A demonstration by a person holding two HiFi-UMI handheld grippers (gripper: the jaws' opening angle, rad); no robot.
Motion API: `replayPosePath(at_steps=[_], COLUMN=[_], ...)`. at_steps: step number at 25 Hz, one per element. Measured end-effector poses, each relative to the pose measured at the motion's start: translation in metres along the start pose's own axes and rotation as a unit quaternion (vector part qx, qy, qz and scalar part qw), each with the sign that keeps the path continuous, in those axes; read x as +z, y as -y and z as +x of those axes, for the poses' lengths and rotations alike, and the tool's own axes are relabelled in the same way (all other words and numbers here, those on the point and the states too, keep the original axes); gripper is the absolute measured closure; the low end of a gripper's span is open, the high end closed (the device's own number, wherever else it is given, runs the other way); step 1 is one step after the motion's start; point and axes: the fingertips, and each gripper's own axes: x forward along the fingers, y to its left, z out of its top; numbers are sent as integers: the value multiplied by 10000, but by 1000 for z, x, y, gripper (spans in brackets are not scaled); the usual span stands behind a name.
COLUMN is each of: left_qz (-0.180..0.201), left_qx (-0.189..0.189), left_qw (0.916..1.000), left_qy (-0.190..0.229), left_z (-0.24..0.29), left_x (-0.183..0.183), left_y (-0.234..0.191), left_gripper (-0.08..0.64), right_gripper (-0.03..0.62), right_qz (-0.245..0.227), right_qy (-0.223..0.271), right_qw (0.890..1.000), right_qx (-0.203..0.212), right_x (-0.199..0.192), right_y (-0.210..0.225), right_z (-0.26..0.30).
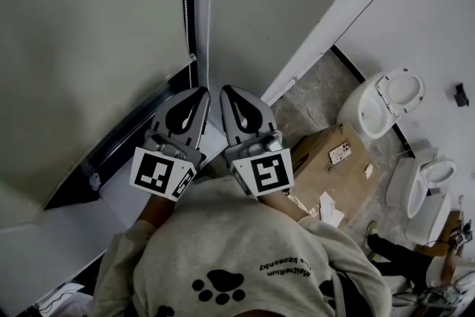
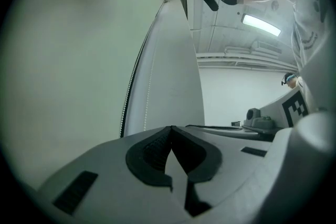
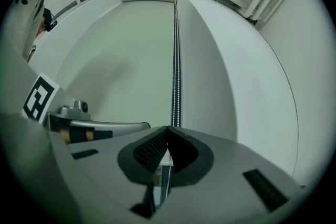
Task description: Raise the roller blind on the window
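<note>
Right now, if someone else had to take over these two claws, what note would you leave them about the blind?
Left claw: shut, empty, with the bead chain off to its side.
Right claw: shut on the bead chain, which runs between its tips.
Roller blind: down over most of the window; only a dark strip shows below it.
Done: chain gripped.
Left: pull the chain to raise the blind. Which strand lifts it, I cannot tell.
</note>
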Motion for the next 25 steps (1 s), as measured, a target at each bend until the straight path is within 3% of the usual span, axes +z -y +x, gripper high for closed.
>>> replayPosePath(at_steps=[5, 11, 15, 25], left_qz=[39, 20, 8, 164], left_qx=[-16, 53, 109, 38], left_qw=[9999, 9995, 9992, 9985], left_qy=[-124, -314, -377, -515], left_z=[23, 38, 53, 80], left_x=[-8, -9, -10, -11], left_y=[-18, -26, -36, -52], left_gripper=[552, 551, 456, 456], right_gripper=[583, 583, 583, 583], right_qz=[-82, -109, -67, -72], right_qy=[-301, -142, -178, -135], right_qw=[9994, 9998, 9998, 9999], right_qx=[-137, -9, 72, 51], right_x=[-17, -3, -2, 1], right_y=[14, 13, 16, 15], right_z=[13, 20, 29, 28])
